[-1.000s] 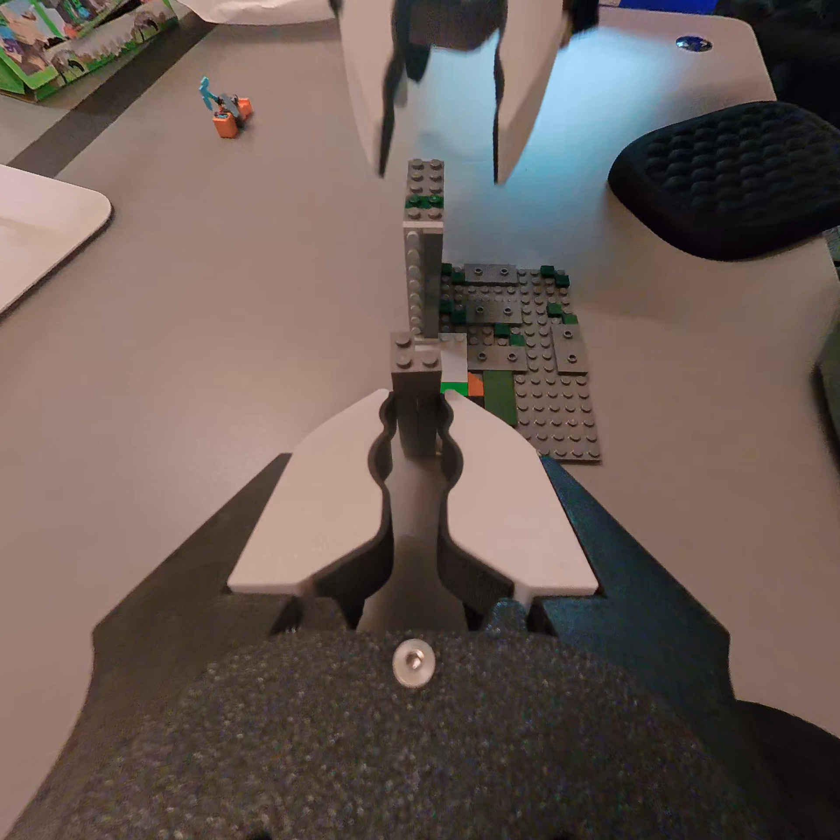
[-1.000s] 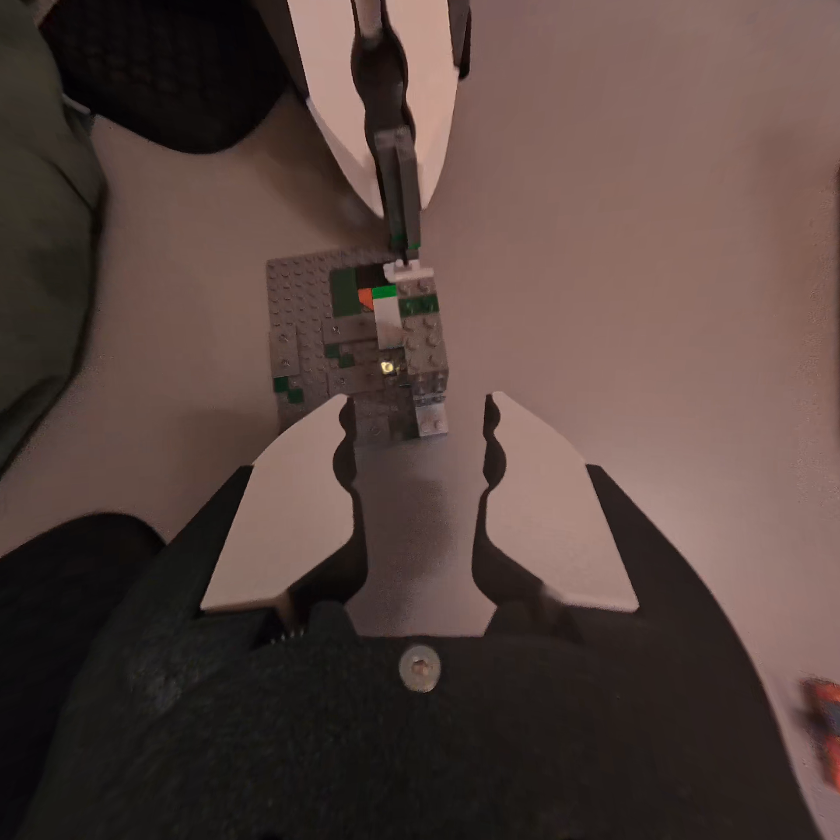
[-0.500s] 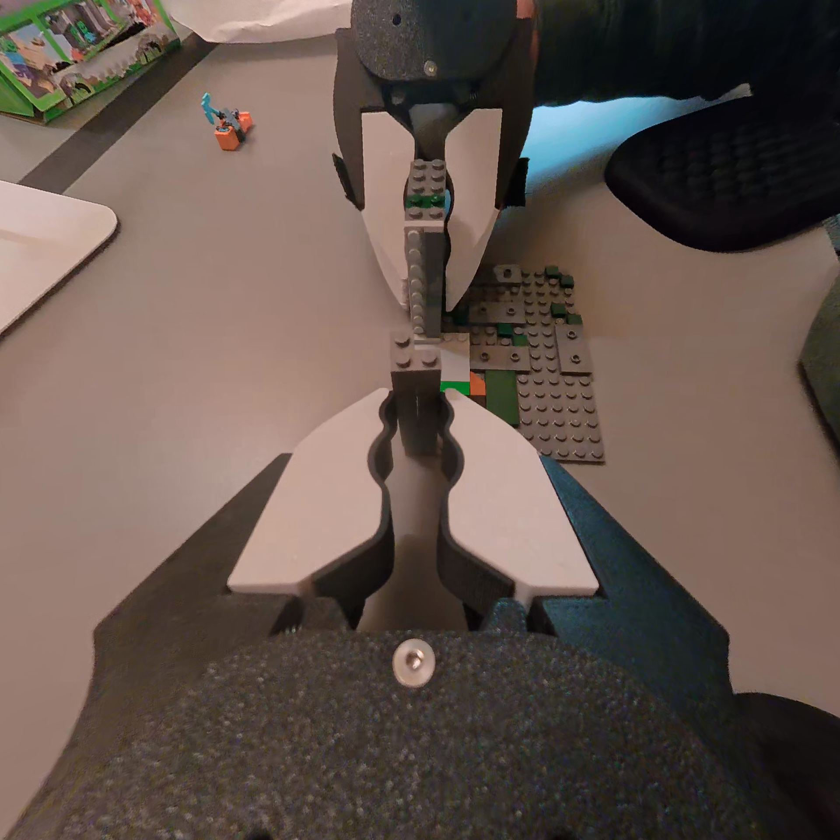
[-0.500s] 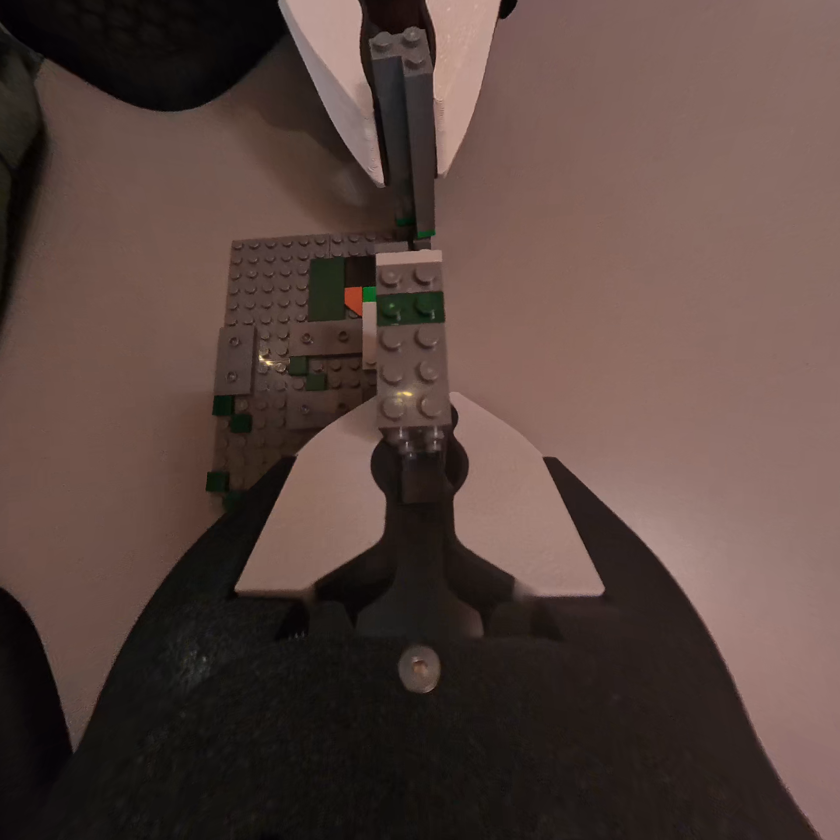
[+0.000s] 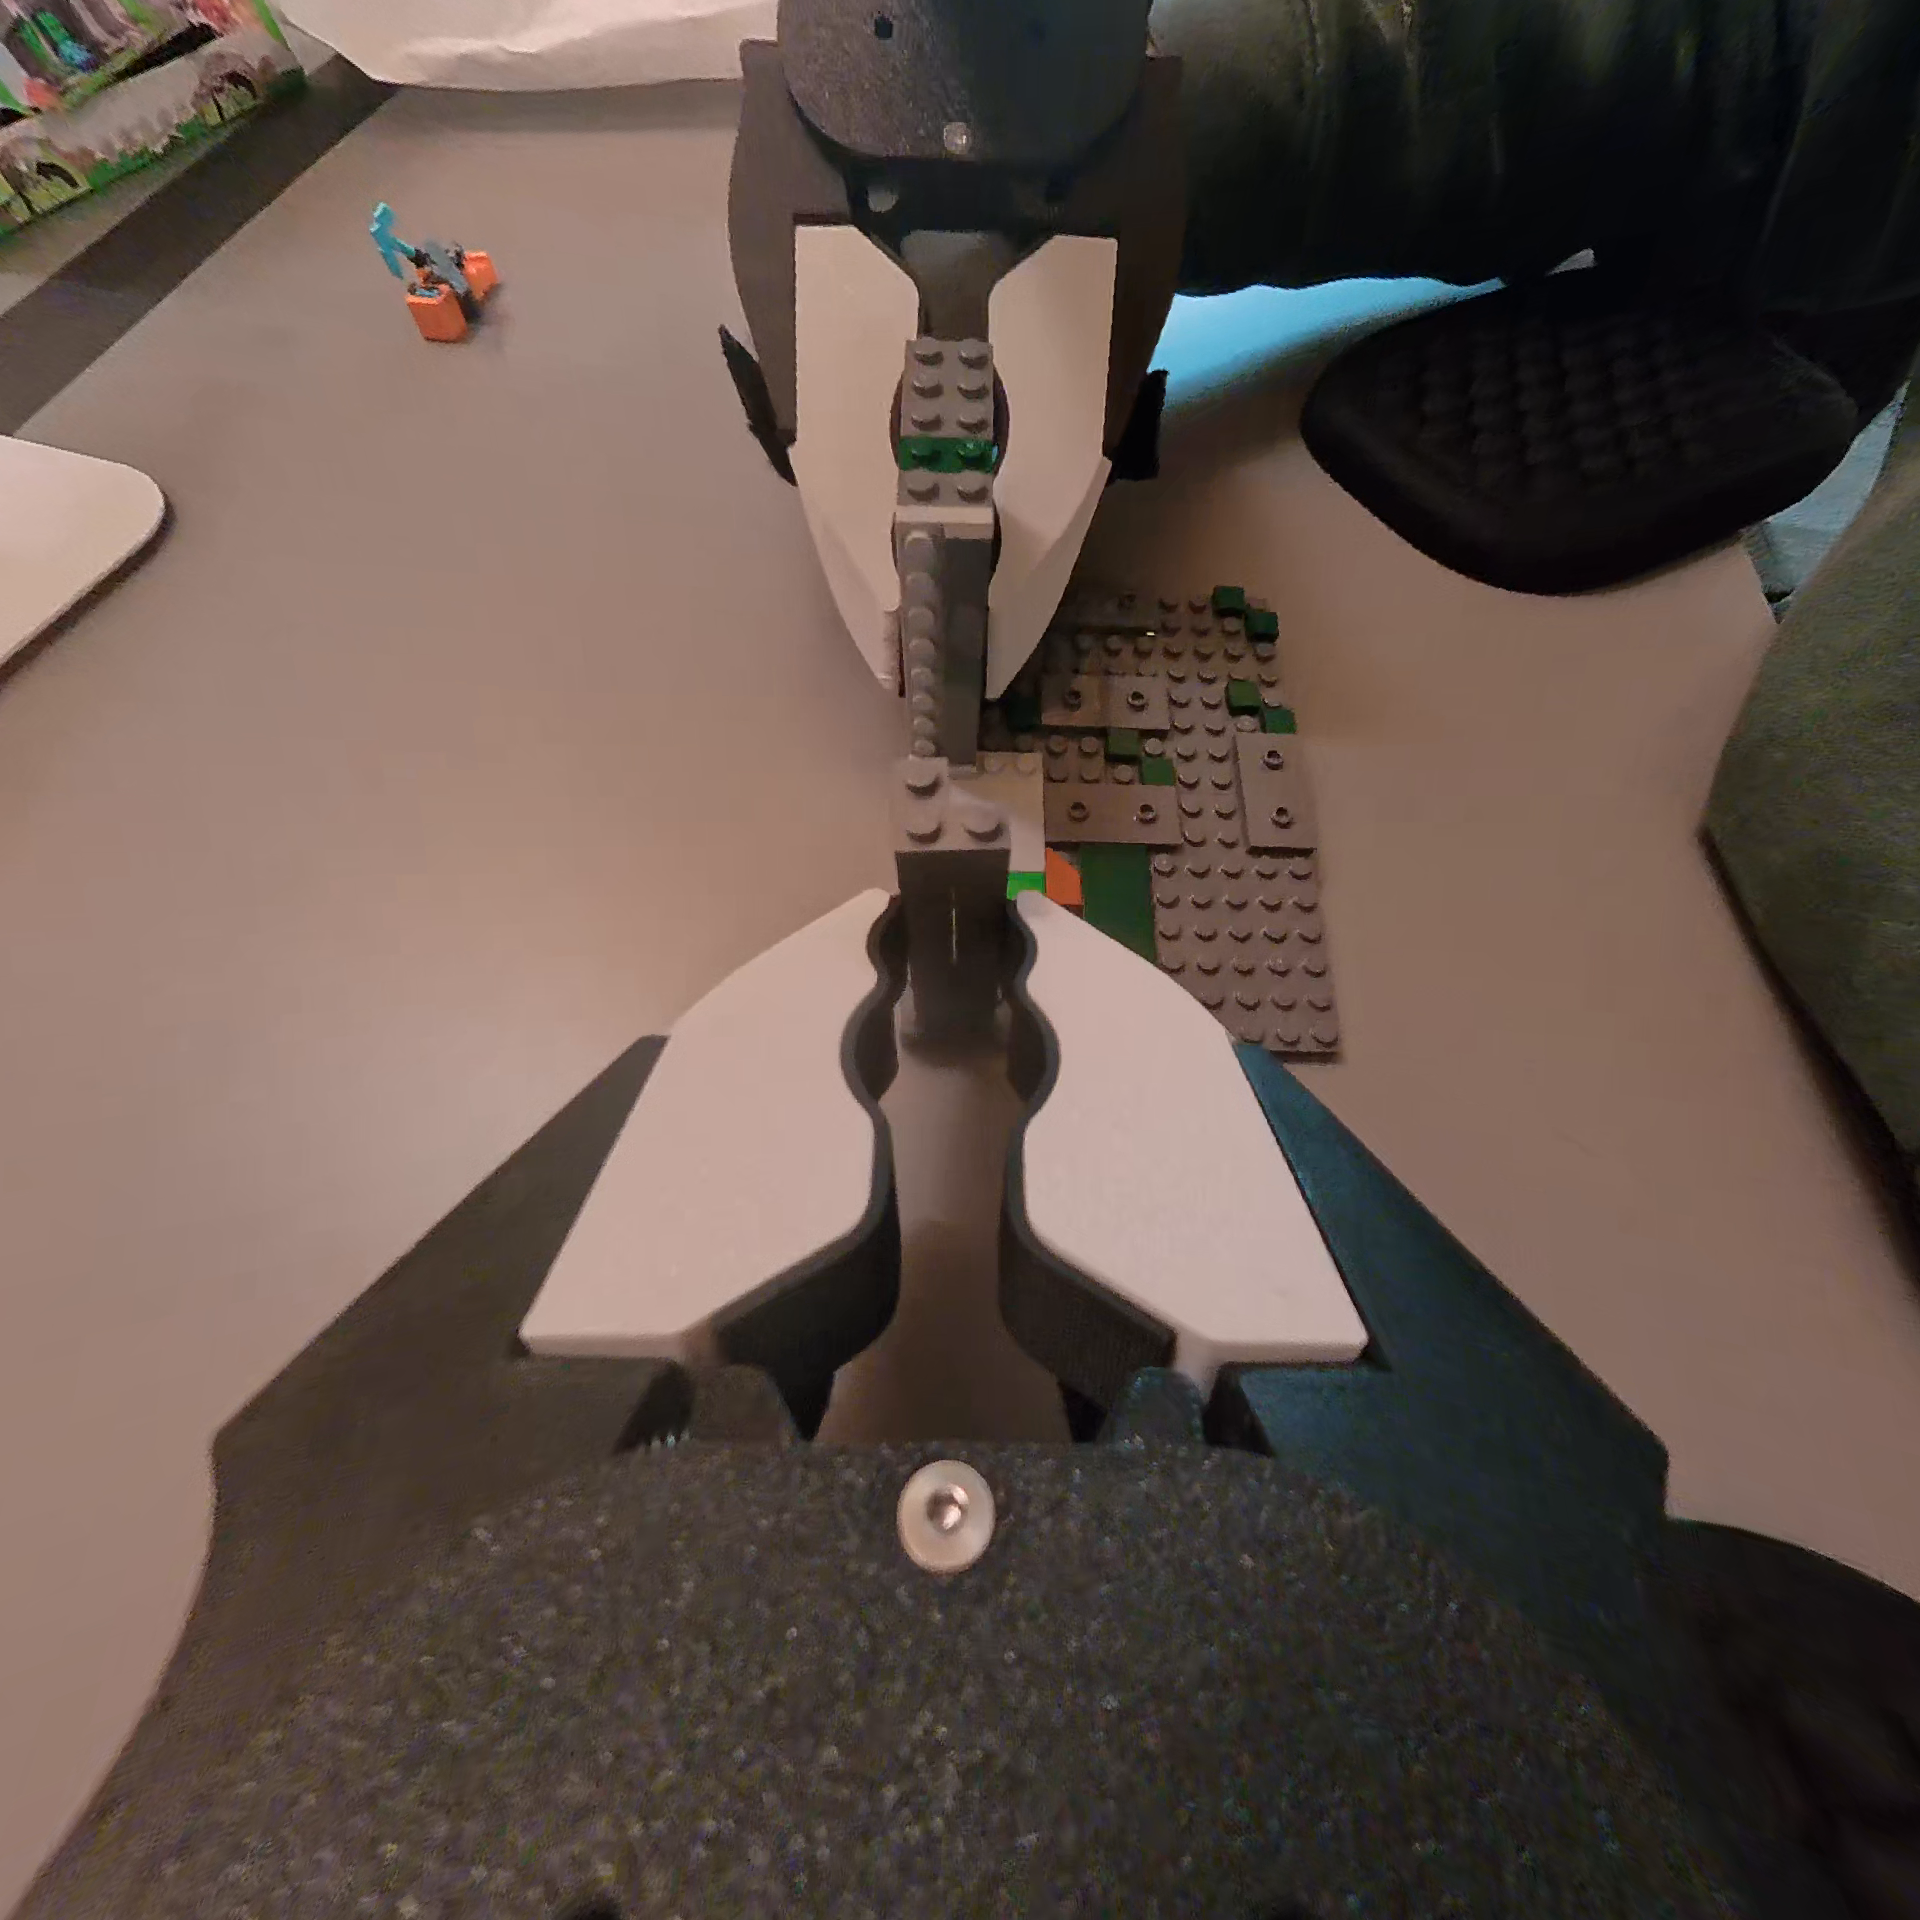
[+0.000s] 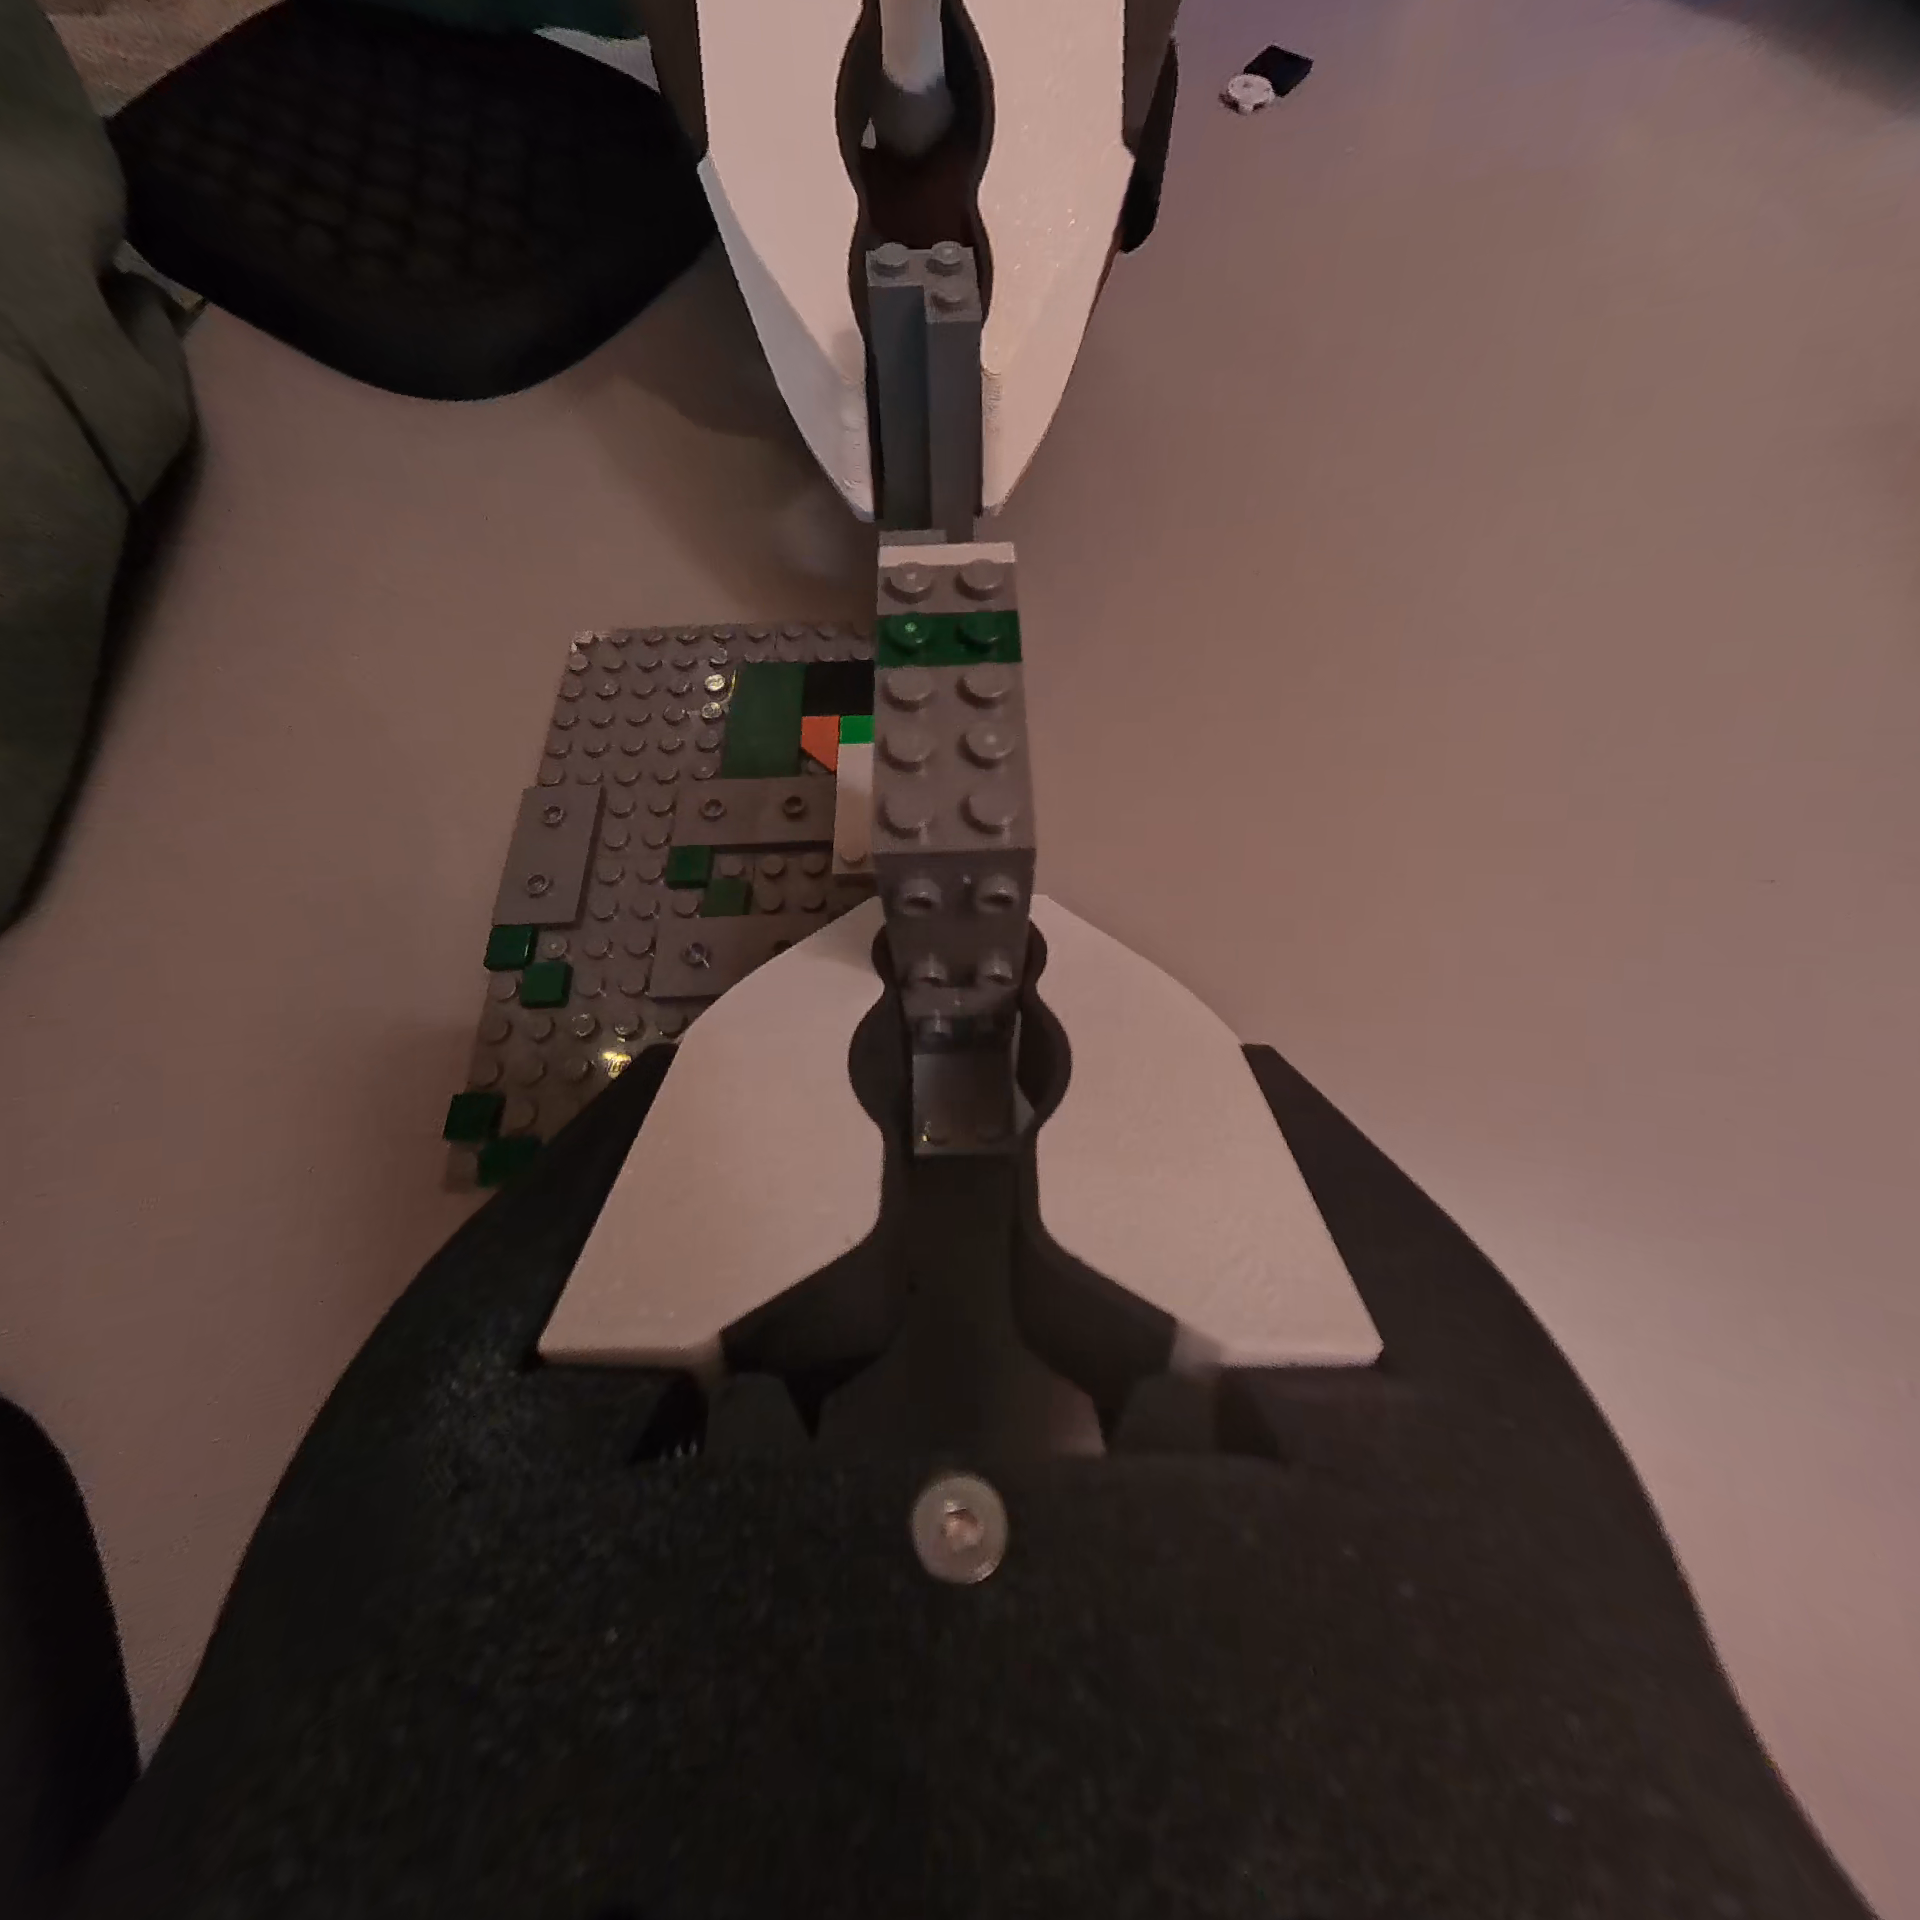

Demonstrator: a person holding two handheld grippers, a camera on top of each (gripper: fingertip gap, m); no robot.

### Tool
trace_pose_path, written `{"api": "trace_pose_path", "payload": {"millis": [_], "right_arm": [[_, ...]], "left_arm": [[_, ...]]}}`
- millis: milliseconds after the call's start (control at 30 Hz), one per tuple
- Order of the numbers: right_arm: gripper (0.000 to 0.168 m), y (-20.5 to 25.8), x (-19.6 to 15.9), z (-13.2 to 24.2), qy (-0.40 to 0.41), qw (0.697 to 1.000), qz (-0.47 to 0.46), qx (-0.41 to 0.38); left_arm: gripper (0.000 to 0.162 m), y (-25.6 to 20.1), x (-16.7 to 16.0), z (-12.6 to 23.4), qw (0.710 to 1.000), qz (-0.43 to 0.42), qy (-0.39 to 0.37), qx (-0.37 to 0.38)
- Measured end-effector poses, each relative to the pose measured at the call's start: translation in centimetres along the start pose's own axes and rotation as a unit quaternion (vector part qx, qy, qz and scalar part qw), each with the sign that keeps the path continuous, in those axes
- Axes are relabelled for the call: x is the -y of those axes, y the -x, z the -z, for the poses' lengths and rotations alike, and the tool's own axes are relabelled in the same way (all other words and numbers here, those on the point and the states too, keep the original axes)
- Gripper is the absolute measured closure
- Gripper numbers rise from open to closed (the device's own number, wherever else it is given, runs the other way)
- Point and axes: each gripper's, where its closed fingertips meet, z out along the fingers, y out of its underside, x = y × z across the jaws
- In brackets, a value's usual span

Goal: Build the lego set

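Note:
A grey baseplate [image 5: 1236, 935] with grey and green tiles lies on the table; it also shows in the right wrist view [image 6: 613, 831]. A tall grey brick wall with a green stripe [image 5: 943, 416] stands along its edge. My left gripper [image 5: 951, 914] is shut on the wall's near grey pillar [image 5: 951, 862]. My right gripper [image 6: 956, 925] faces it and is shut on the wall's other end [image 6: 951, 769]. Each gripper shows in the other's view: the right one [image 5: 940, 675] and the left one [image 6: 925, 499].
A small orange and blue piece [image 5: 442, 281] lies at the far left. A green set box [image 5: 104, 104] and a white board [image 5: 62, 551] are at the left edge. A black mesh pad [image 5: 1579, 436] and a person's dark sleeve [image 5: 1507, 135] are at the right. Spacing between my two grippers at the tips: around 7 cm.
My right gripper came in from above, open, and shut on the far end of the wall. My left gripper kept its hold and hardly moved.

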Motion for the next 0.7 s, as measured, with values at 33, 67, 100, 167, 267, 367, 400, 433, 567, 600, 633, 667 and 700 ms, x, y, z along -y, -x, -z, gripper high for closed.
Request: {"api": "trace_pose_path", "payload": {"millis": [33, 67, 100, 167, 267, 367, 400, 433, 567, 600, 633, 667, 700], "right_arm": [[0.151, 0.1, 0.0, 0.0, -0.001, 1.0, 0.001, 0.0], [0.152, 0.1, 0.1, 0.0, -0.002, 1.0, 0.004, -0.002], [0.152, 0.2, 0.1, 0.1, -0.002, 1.0, 0.008, -0.004], [0.151, 0.4, 0.2, 0.2, -0.006, 1.0, 0.016, -0.007], [0.151, 0.8, -0.4, 0.4, 0.012, 1.0, 0.006, -0.013], [0.151, 1.1, -1.1, 1.3, 0.035, 0.997, -0.042, -0.054], [0.151, 1.1, -1.4, 1.8, 0.041, 0.994, -0.064, -0.079], [0.151, 1.1, -1.8, 2.3, 0.045, 0.989, -0.09, -0.106], [0.151, 2.1, -3.1, 3.7, 0.042, 0.979, -0.122, -0.159], [0.151, 2.4, -3.3, 3.7, 0.04, 0.98, -0.12, -0.153], [0.151, 2.7, -3.4, 3.6, 0.037, 0.981, -0.122, -0.149], [0.151, 2.8, -3.4, 3.6, 0.035, 0.981, -0.121, -0.148], [0.151, 2.8, -3.5, 3.6, 0.035, 0.981, -0.119, -0.148]], "left_arm": [[0.145, 0.0, 0.1, 0.0, 1.0, -0.001, -0.004, 0.003], [0.145, 0.1, 0.3, 0.1, 1.0, -0.001, -0.01, 0.004], [0.145, 0.1, 0.5, 0.2, 1.0, 0.0, -0.016, 0.005], [0.145, 0.2, 0.9, 0.4, 1.0, 0.0, -0.024, 0.008], [0.146, 0.2, 1.3, 0.9, 0.999, -0.001, -0.031, 0.015], [0.146, 0.2, 1.6, 1.3, 0.999, -0.001, -0.036, 0.032], [0.146, 0.5, 1.5, 1.4, 0.998, 0.002, -0.033, 0.045], [0.146, 0.7, 1.3, 1.5, 0.998, 0.004, -0.027, 0.056], [0.145, 1.1, 0.3, 0.6, 0.999, 0.013, -0.018, 0.043], [0.145, 1.4, 0.1, 0.2, 0.999, 0.015, -0.014, 0.038], [0.145, 1.8, -0.2, -0.2, 0.999, 0.017, -0.007, 0.033], [0.145, 2.2, -0.4, -0.5, 0.999, 0.021, -0.001, 0.026], [0.145, 2.5, -0.4, -0.8, 0.999, 0.024, 0.0, 0.022]]}}
